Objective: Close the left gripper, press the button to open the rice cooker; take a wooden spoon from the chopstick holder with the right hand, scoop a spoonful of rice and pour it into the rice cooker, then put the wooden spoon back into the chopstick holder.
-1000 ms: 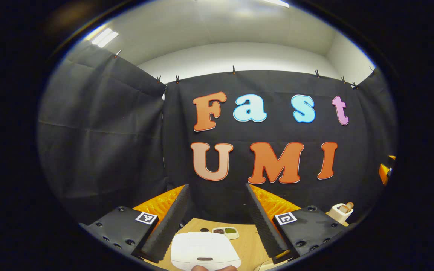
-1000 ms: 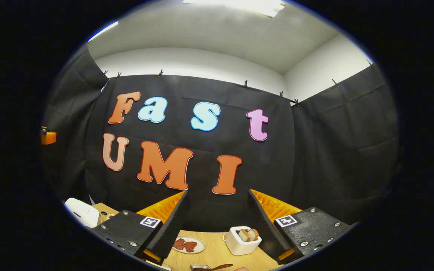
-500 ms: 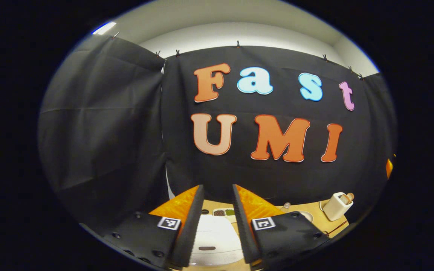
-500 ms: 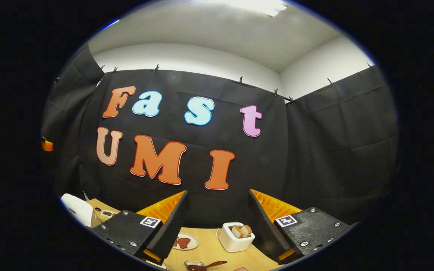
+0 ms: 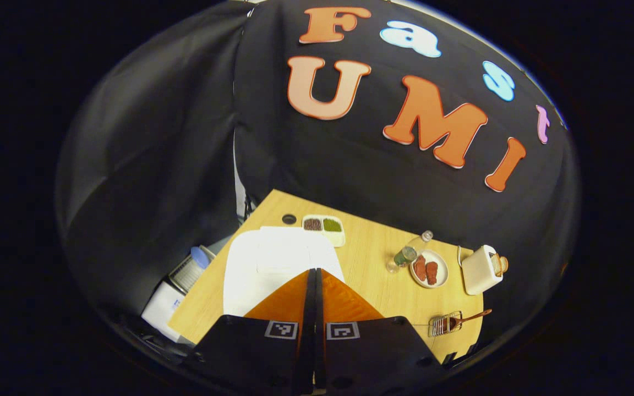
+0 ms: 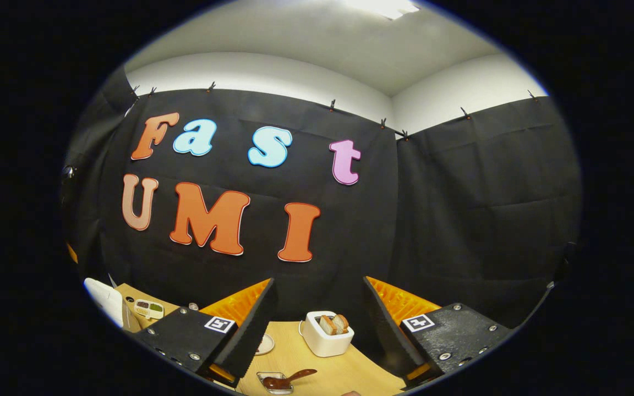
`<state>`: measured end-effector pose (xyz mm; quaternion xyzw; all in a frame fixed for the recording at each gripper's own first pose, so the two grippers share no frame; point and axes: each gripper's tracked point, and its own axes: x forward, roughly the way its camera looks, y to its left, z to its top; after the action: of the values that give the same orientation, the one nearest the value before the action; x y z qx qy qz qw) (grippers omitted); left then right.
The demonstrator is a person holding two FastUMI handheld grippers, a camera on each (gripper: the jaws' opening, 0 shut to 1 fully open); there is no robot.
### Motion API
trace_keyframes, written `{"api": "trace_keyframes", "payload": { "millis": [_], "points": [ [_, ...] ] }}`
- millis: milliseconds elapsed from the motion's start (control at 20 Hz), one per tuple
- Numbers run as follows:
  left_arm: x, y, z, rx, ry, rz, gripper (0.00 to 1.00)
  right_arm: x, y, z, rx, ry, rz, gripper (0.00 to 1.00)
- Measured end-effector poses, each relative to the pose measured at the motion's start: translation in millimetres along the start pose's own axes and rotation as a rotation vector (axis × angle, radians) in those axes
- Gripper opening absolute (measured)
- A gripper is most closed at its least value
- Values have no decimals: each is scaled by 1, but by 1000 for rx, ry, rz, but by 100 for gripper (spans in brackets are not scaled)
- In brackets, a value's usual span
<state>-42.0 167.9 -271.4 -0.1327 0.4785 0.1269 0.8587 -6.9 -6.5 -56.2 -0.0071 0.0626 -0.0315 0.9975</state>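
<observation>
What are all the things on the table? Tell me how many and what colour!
rice cooker: one, white, table's left, lid down
divided dish: one, cream, behind the cooker
bottle: one, clear, lying beside the plate
plate: one, white, holding red pieces
toaster: one, white, with bread
wooden spoon: one, brown, resting in a small tray
table: one, light wood
left gripper: one, orange and black, shut over the cooker
right gripper: one, orange and black, open

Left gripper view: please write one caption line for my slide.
Shut left gripper poised above the closed white rice cooker on the wooden table.
</observation>
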Motion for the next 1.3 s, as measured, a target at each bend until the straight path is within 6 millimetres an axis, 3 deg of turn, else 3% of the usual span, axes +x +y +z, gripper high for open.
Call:
{"api": "trace_keyframes", "payload": {
  "millis": [200, 400, 800, 1100, 1150, 1300],
  "points": [
    [39, 11, -39, -64, 193, -13, 6, -3, -4, -8, 8, 34, -28, 95],
    [73, 9, -72, -96, 321, -30, 6, -8, -7, -15, 5, 59, -52, 93],
    [107, 26, -110, -129, 482, 2, 6, -15, -11, -23, -18, 97, -93, 93],
    [104, 29, -107, -135, 458, -14, 6, -15, -9, -29, -19, 105, -85, 95],
    [100, 27, -101, -133, 430, -20, 3, -14, -7, -32, -16, 112, -77, 95],
    [80, 22, -73, -67, 289, -32, 6, -9, -8, -43, -14, 141, -72, 95]
  ]
}}
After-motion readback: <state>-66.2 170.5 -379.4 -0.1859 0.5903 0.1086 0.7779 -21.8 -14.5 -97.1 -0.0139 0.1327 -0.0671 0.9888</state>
